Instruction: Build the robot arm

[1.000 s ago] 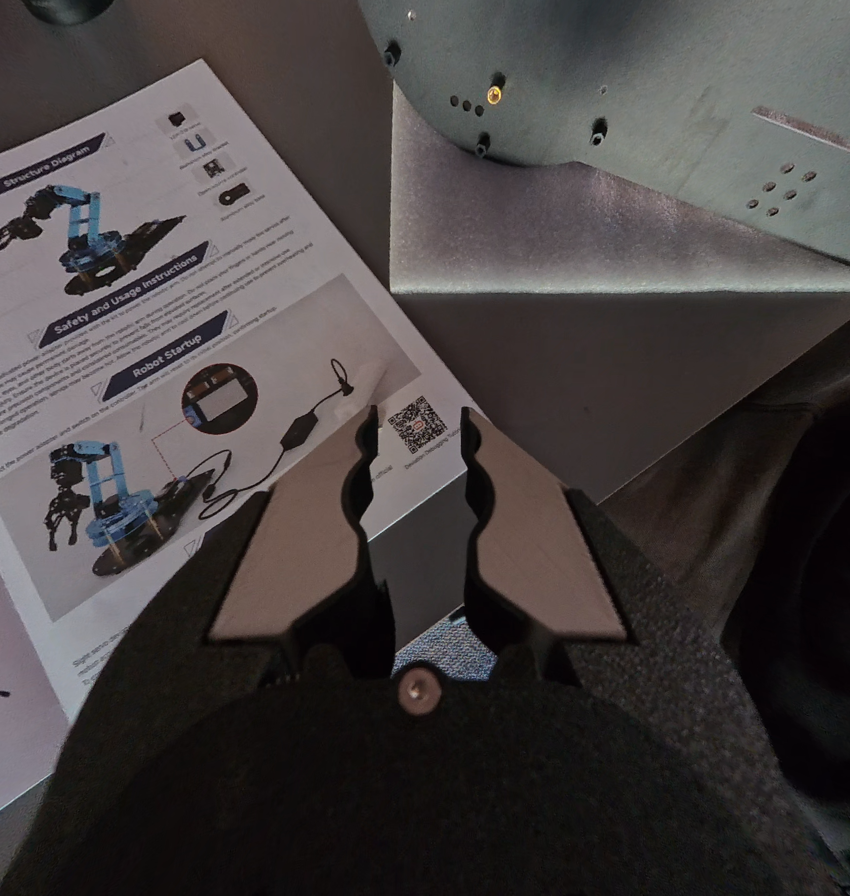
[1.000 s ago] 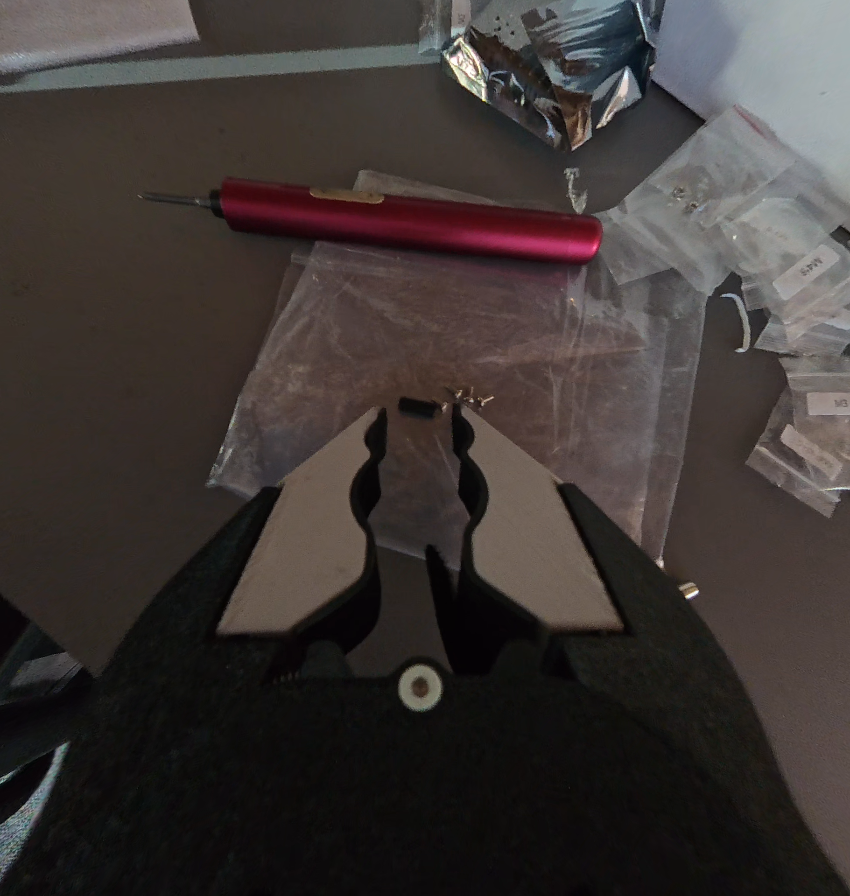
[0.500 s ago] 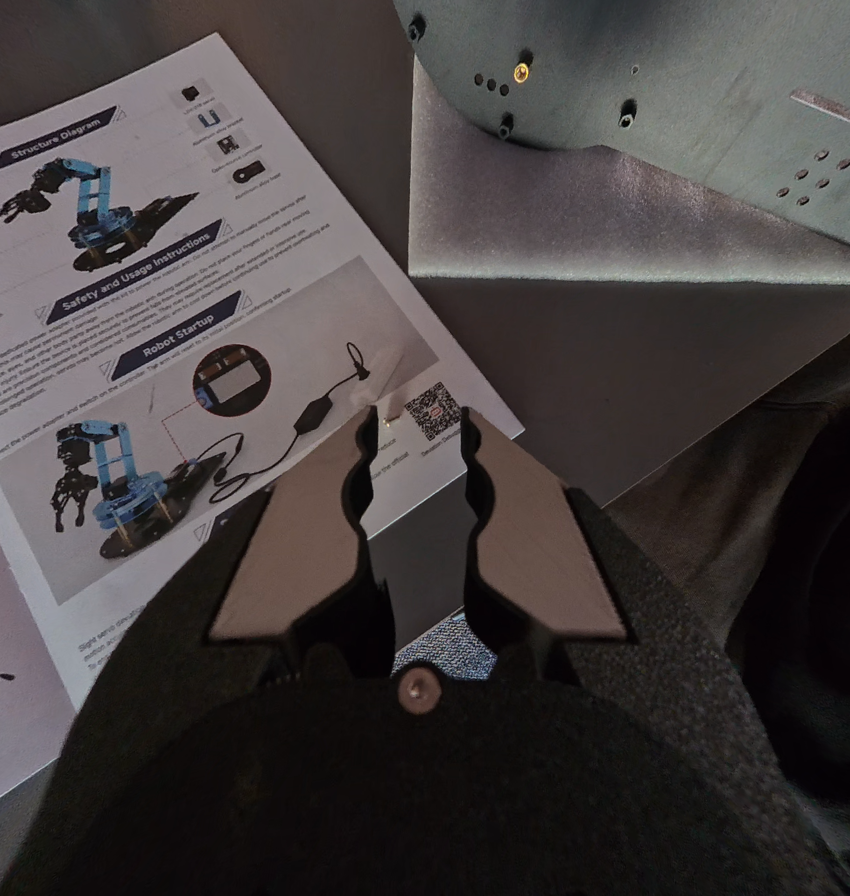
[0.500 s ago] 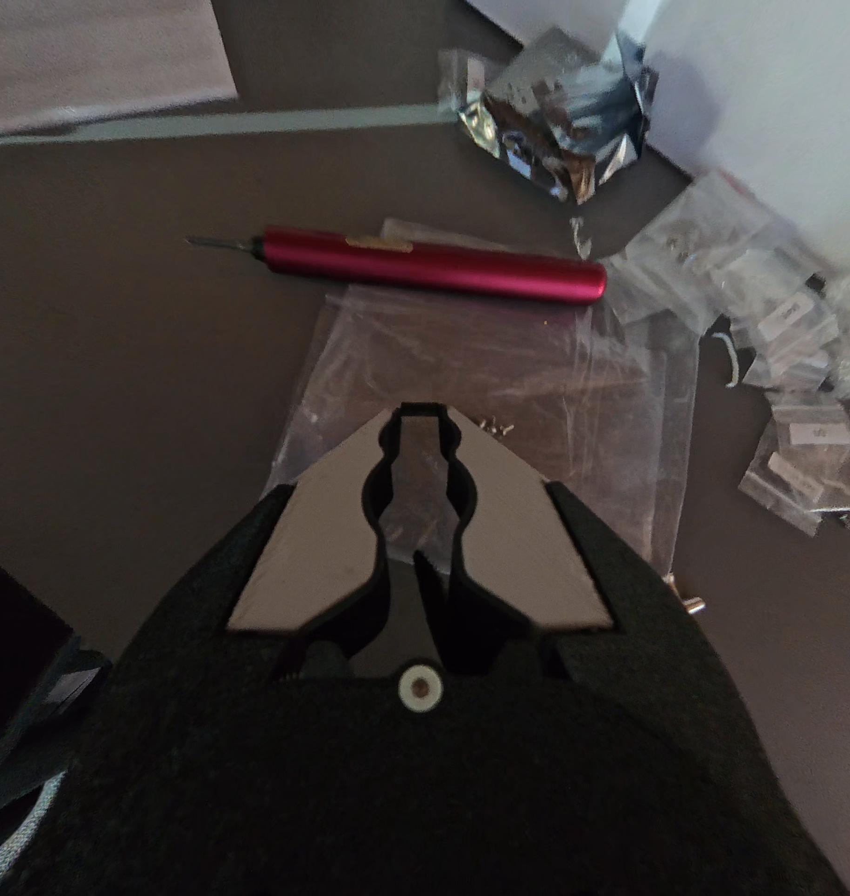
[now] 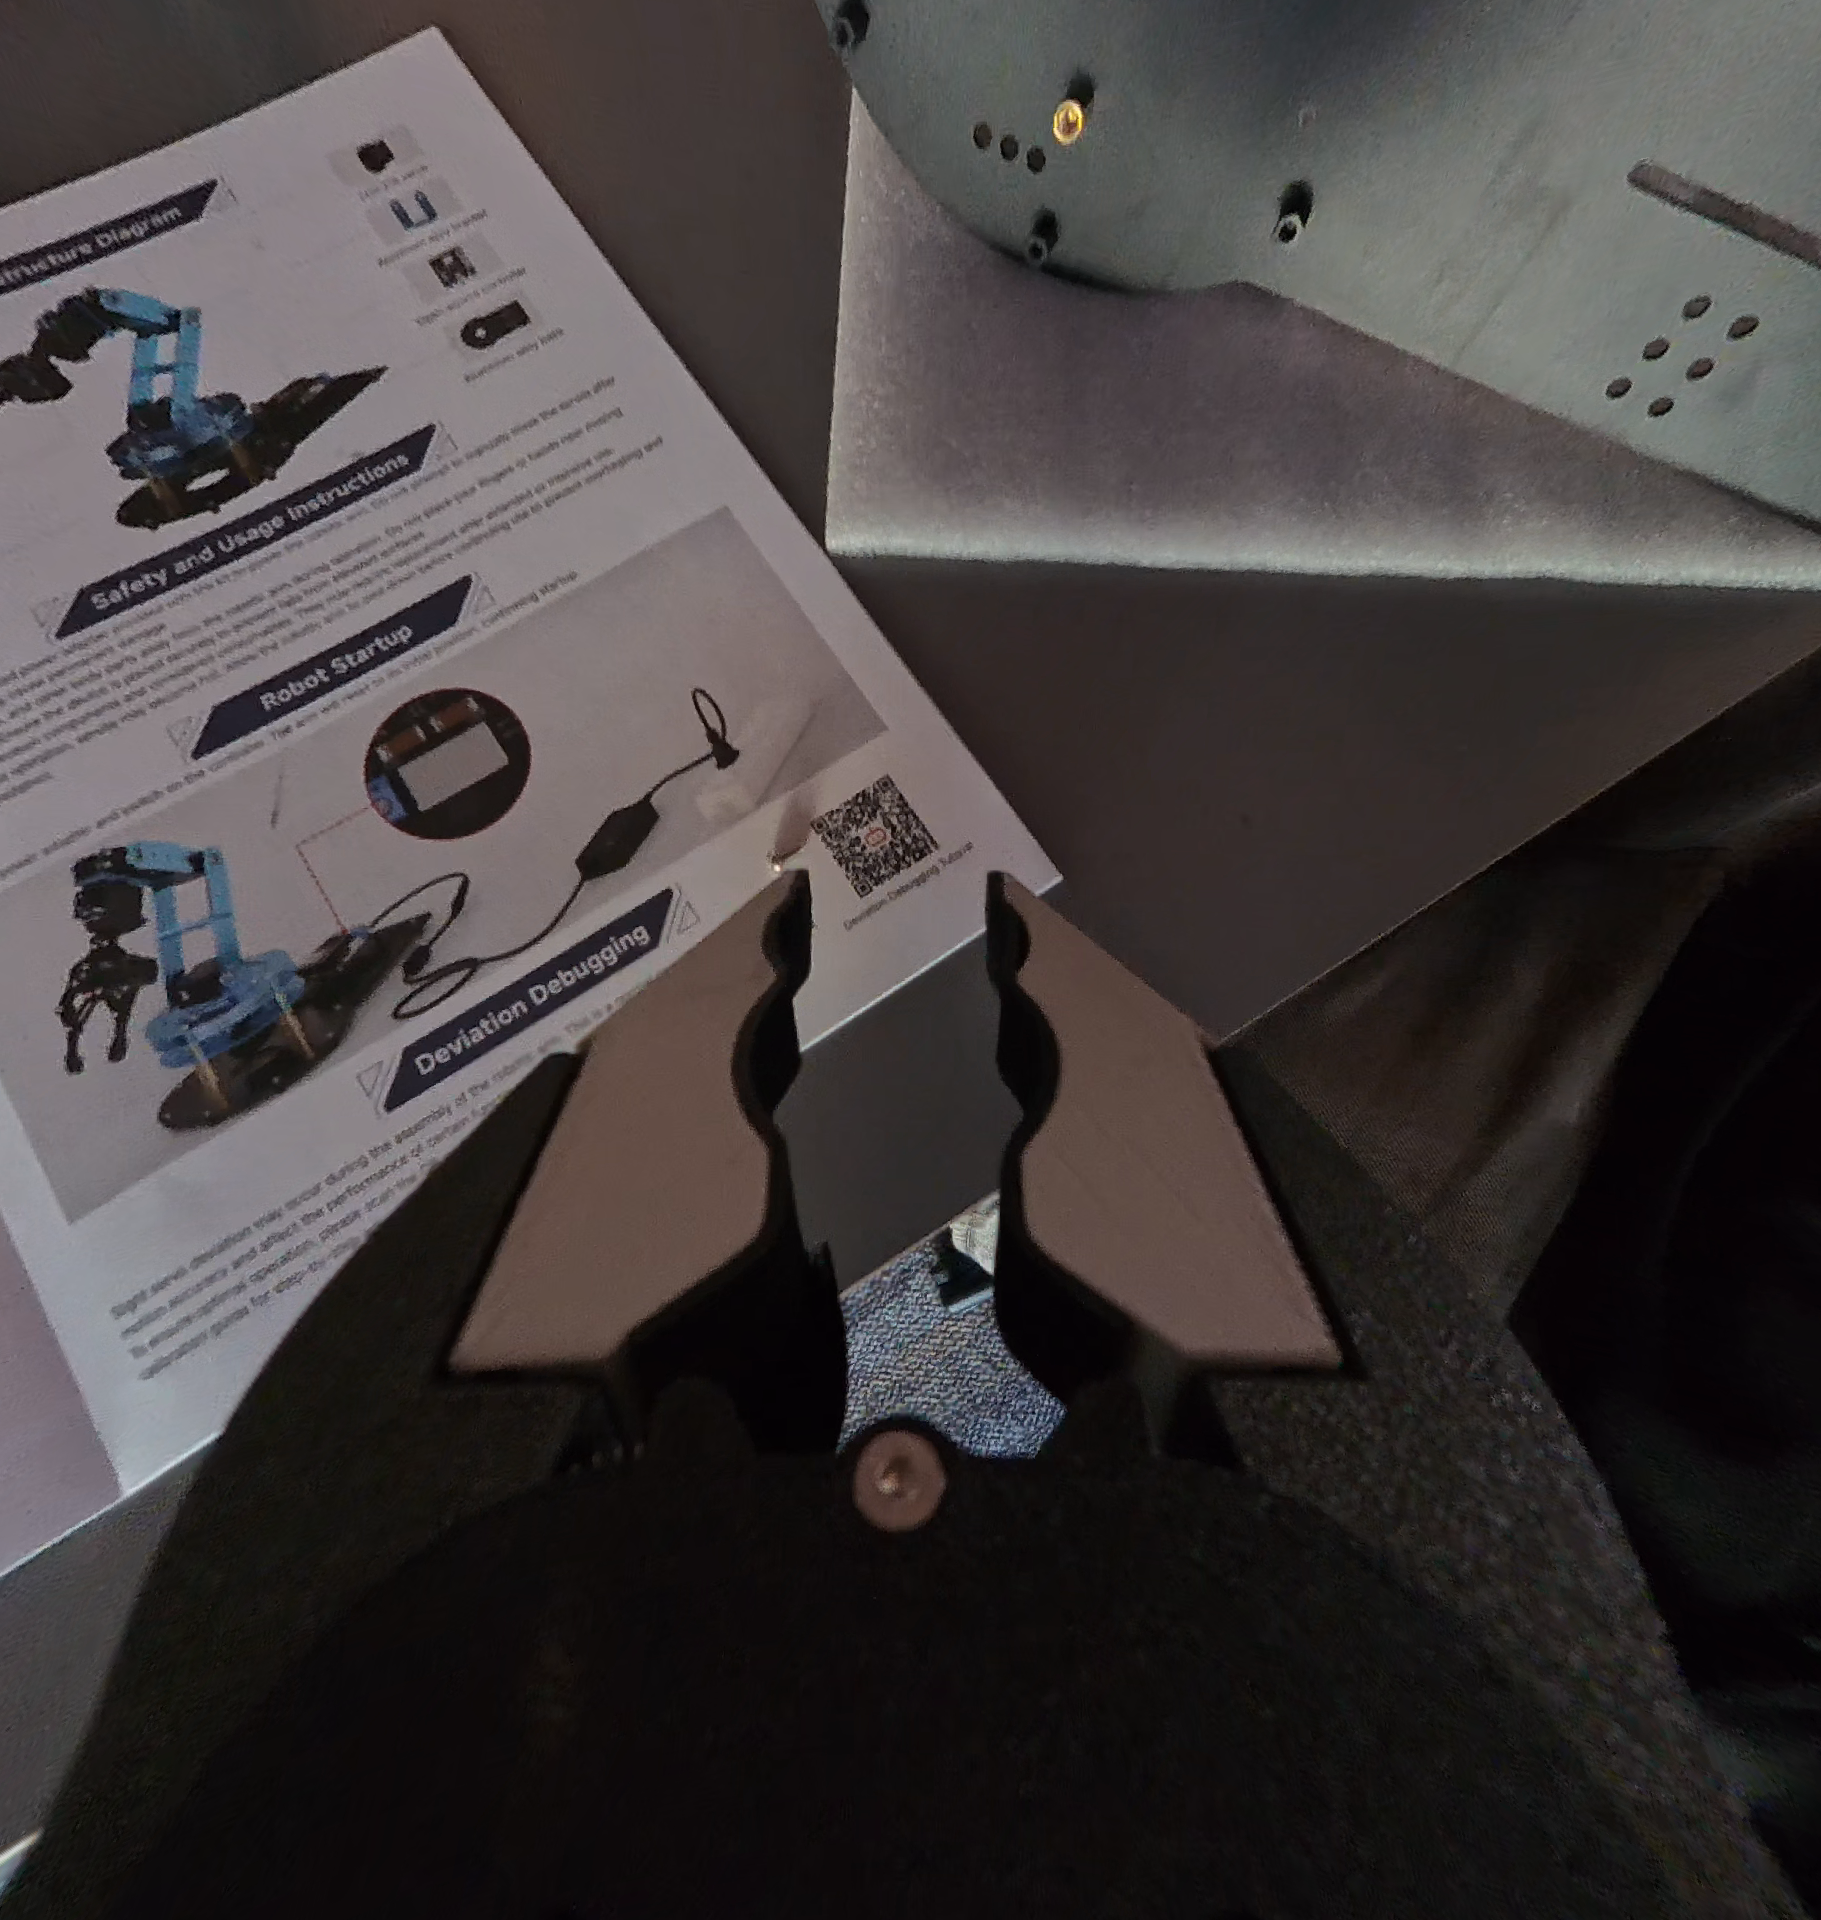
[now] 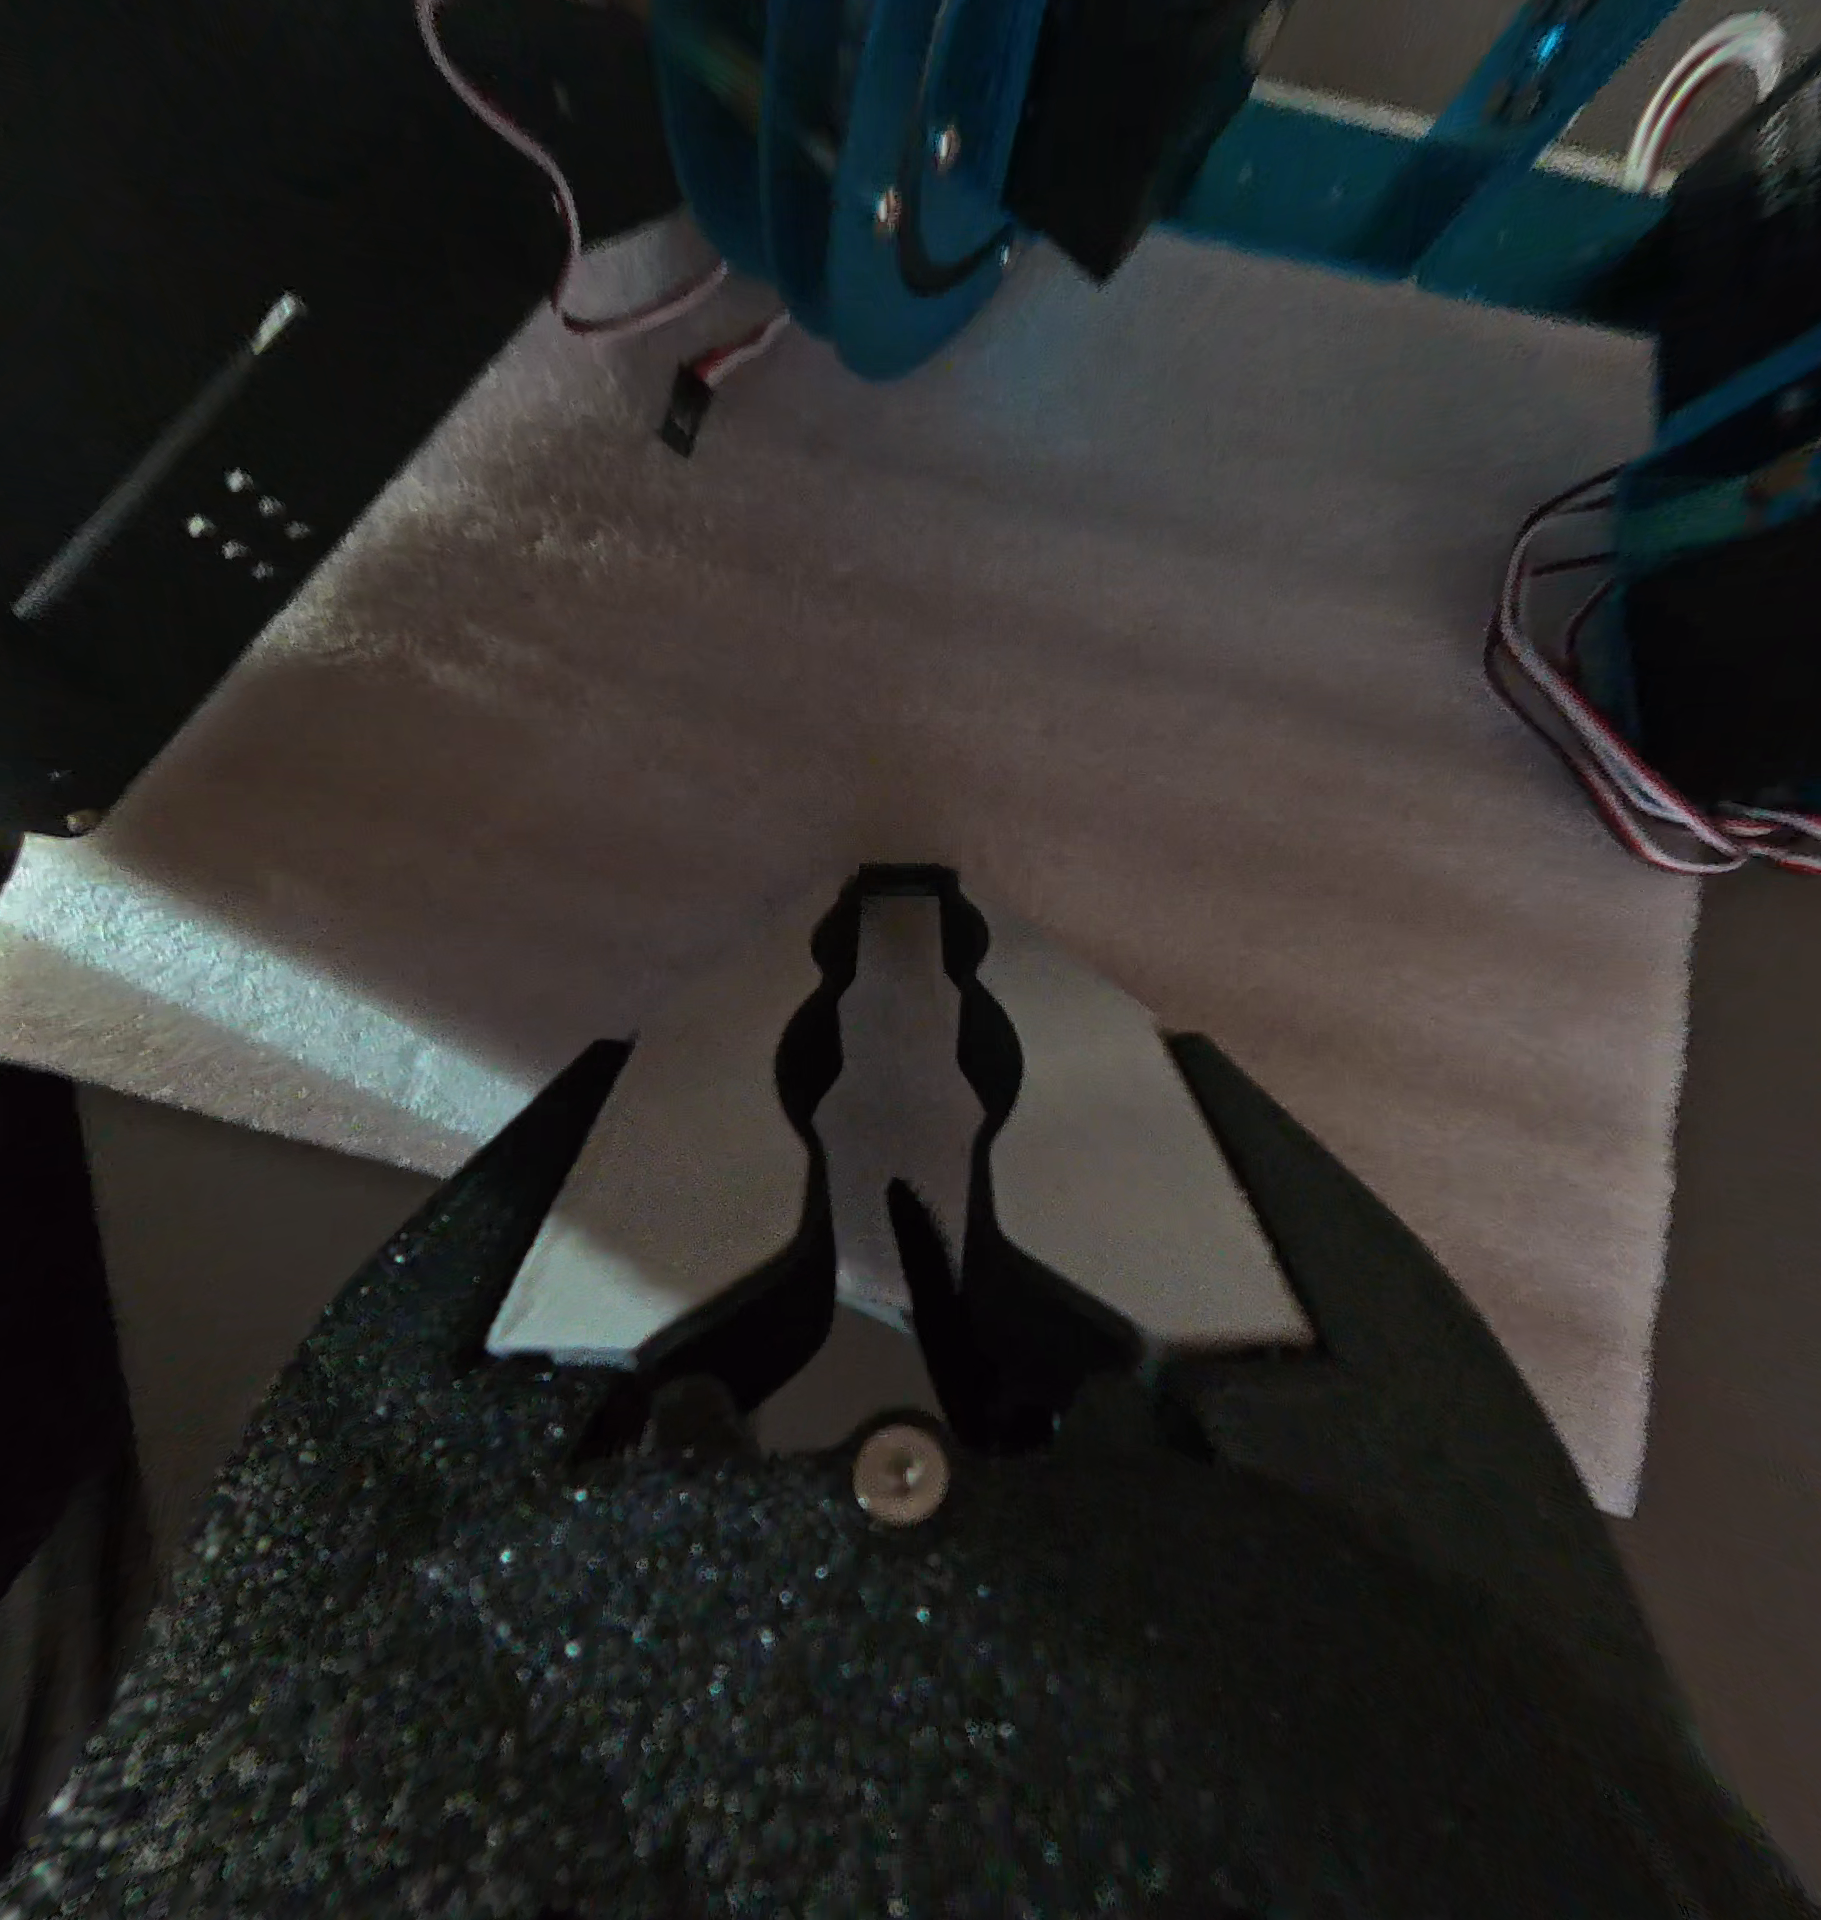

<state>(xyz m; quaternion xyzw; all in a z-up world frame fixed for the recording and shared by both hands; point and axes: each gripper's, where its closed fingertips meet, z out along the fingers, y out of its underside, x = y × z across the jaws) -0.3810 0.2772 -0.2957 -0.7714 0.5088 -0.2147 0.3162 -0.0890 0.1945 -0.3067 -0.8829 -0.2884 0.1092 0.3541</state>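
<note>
Right claw [image 6: 901, 881] grips a small black part [image 6: 900, 879], hard to make out, above white foam [image 6: 781, 665]; blurred blue frame [image 6: 885, 208] ahead. Left claw [image 5: 898, 894] is open over leaflet [image 5: 386, 623].

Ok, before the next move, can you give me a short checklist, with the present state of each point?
1. Right gripper shut on the small black part: ok.
2. Part seated deep between the fingers: not ok, it is held only at the very tips.
3. Left gripper open and empty: ok.
4. Left gripper clear of the instruction sheet: cannot tell; it is over the sheet's corner, and contact is not visible.
5. Servo wires away from the right gripper: ok, they lie off to the right on the white foam sheet.
6. Blue arm assembly apart from the right gripper: ok.
</note>
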